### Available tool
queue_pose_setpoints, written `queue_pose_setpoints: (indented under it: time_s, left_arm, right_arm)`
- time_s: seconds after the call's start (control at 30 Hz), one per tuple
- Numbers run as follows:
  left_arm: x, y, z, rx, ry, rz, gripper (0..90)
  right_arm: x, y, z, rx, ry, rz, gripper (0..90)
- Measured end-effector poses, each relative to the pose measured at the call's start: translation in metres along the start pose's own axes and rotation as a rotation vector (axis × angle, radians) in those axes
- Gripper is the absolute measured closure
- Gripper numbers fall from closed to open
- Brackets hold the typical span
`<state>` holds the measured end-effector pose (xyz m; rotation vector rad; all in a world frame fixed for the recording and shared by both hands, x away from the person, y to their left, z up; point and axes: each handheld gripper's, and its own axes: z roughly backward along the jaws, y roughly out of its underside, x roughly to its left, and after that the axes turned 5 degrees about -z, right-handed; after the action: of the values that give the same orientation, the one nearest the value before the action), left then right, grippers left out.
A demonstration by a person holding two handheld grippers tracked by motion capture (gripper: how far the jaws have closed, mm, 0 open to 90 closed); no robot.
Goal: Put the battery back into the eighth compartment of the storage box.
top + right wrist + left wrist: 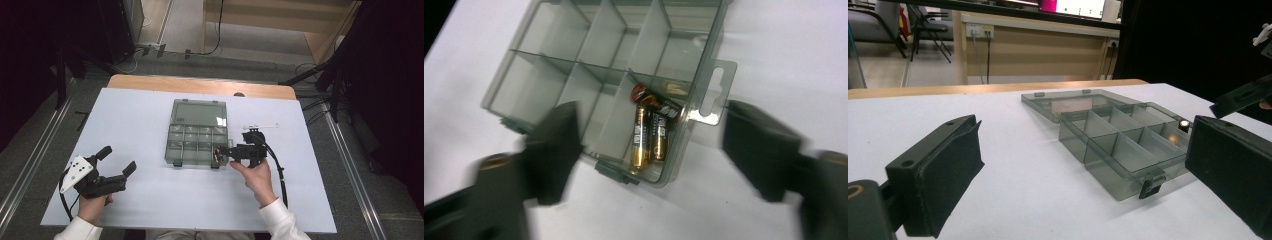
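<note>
High view, left to right: left gripper (119, 161) spread wide on the table (135, 120); one compartment box (196, 131) at centre, lid open; three batteries (650, 131) in its near-right compartment; right gripper (218, 154) spread, holding nothing.

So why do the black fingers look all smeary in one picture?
In the right gripper view the fingers are motion-blurred, while the batteries in the organizer box stay fairly sharp; in the left gripper view the fingers look crisp; the high view is dark around the table.

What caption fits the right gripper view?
Open right gripper above three batteries lying in a corner compartment of the clear organizer box.
</note>
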<state>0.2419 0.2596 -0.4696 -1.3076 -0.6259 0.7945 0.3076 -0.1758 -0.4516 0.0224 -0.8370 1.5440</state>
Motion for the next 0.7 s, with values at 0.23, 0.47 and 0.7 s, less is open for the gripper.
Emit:
queue_pose_setpoints:
  time_s: [0.23, 0.47, 0.7]
  left_arm:
    - [0.0, 0.0, 0.0, -0.002, 0.002, -0.001, 1.3]
    - [0.0, 0.0, 0.0, -0.002, 0.002, -0.001, 1.3]
    - [0.0, 0.0, 0.0, -0.004, 0.003, 0.0, 1.3]
  right_arm:
    - [-0.013, -0.002, 0.023, -0.066, -0.077, 0.058, 2.5]
    - [-0.024, 0.001, 0.043, -0.172, -0.115, 0.133, 1.4]
    - [-0.028, 0.009, 0.048, -0.261, -0.139, 0.239, 1.5]
